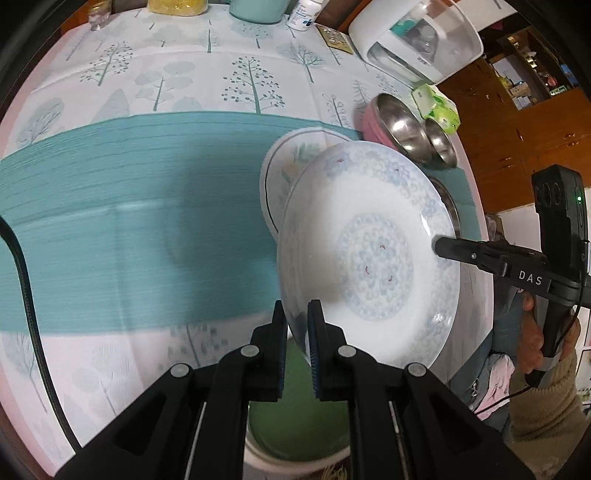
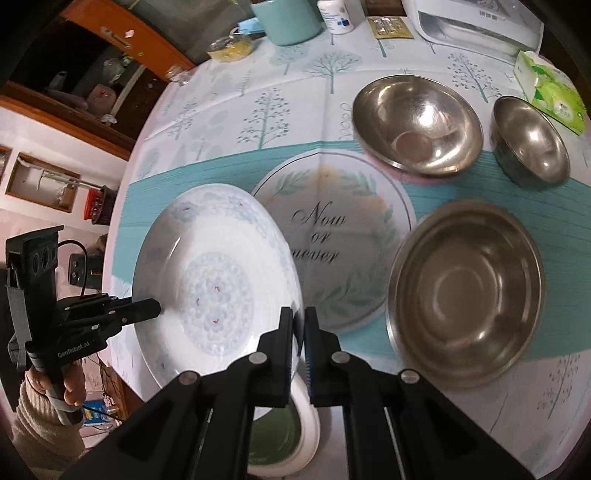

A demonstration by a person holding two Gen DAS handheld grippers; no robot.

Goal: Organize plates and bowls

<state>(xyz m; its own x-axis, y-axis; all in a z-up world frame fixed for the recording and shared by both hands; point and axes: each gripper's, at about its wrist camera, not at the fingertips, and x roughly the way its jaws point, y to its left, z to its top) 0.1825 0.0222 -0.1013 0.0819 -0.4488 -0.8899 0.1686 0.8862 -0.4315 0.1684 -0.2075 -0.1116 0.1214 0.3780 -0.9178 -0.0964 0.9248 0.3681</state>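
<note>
Patterned plate (image 1: 369, 254), white with pale blue floral rings: held tilted above the table, centre right of the left-wrist view and lower left of the right-wrist view. Left gripper (image 1: 297, 314): jaws pinched on the plate's near rim, bottom centre of its own view; seen again in the right-wrist view at left, tip on the plate's far edge. Right gripper (image 2: 299, 325): jaws clamped narrow on the opposite rim, bottom centre of its own view; seen from the left-wrist view at right, black fingertip on the rim, carried by a hand (image 1: 535, 332) in a beige sleeve. Lettered plate (image 2: 332, 236), white with green leaves: flat on the teal band of the tablecloth (image 1: 147, 229), partly behind the raised plate. Large steel bowl (image 2: 467, 295): right of the lettered plate. Medium steel bowl (image 2: 417, 125): upper right, resting on a pink bowl (image 1: 369, 122). Small steel bowl (image 2: 530, 144): far right, just beside the medium one. Green-centred dish (image 1: 288, 424): bottom centre, under the gripper fingers. Tissue pack (image 2: 550, 92), white appliance (image 1: 413, 40), teal mug (image 2: 291, 20): along the table's far edge.
</note>
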